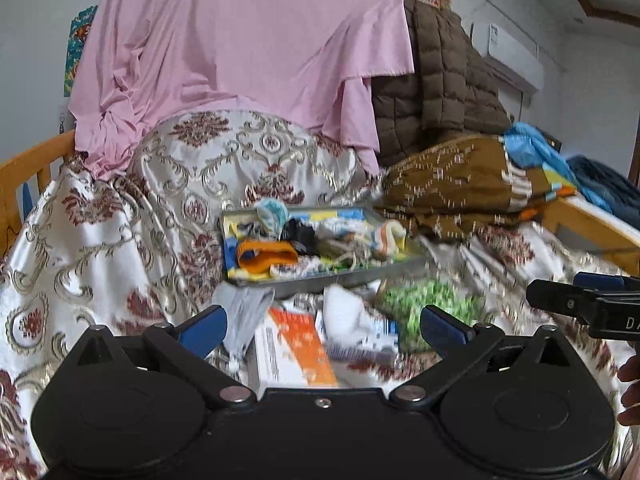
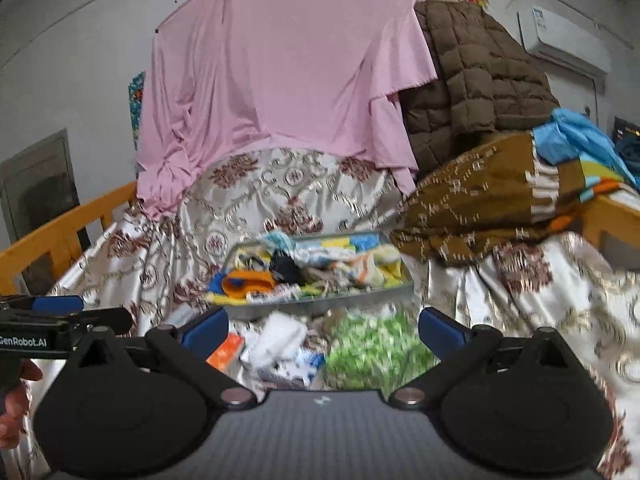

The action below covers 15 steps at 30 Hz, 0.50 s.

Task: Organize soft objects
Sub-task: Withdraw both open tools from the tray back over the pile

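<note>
Metal tray (image 1: 352, 276) mid-bedspread (image 1: 80, 248), packed full. Clutter along its near edge: orange box (image 1: 296, 344), white cloth (image 1: 344, 312), green cloth (image 2: 372, 344). Brown blanket (image 1: 456, 184) blocks the right edge. Left side of bedspread bare, passable.

Both cams sit low behind their own fingers, facing fwd over the bed toward the pink sheet (image 1: 240, 52) on the back wall. Left wrist view looks from the left side, close above an orange-white box (image 1: 294, 350); right gripper (image 1: 584, 304) pokes in at its right edge. Right wrist view looks from the right, close over a green cloth (image 2: 372, 350); left gripper (image 2: 60, 320) shows at its left edge. Shared: metal tray (image 1: 340, 276) w/ small cloth items, patterned bedcover (image 1: 100, 240), brown jacket (image 1: 436, 80).
</note>
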{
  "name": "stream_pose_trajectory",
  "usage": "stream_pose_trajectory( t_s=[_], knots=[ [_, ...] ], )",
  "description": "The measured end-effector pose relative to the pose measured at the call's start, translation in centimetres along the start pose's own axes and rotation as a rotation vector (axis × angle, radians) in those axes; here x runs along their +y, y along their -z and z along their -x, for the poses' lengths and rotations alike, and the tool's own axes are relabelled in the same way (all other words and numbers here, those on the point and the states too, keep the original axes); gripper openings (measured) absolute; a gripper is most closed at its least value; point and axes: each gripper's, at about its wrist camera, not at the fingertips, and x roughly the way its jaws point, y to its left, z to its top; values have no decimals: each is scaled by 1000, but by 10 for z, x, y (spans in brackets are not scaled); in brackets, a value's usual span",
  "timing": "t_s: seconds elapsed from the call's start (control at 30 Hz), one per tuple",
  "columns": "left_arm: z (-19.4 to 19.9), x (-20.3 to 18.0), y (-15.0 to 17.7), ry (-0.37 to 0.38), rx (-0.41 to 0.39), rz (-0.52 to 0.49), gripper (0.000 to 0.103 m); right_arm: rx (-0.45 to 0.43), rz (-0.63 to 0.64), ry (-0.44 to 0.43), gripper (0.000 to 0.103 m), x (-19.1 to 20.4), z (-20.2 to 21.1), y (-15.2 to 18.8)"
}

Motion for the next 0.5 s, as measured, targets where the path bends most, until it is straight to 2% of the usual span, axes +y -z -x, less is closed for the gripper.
stream_pose_trajectory(
  t_s=[0.27, 0.5],
  knots=[
    [-11, 4, 25, -14, 77, -9, 102, 87, -35, 16, 103, -4, -10, 37],
    [-24, 4, 44, -42, 158, -31, 102, 149, -31, 40, 103, -5, -20, 56]
  ],
)
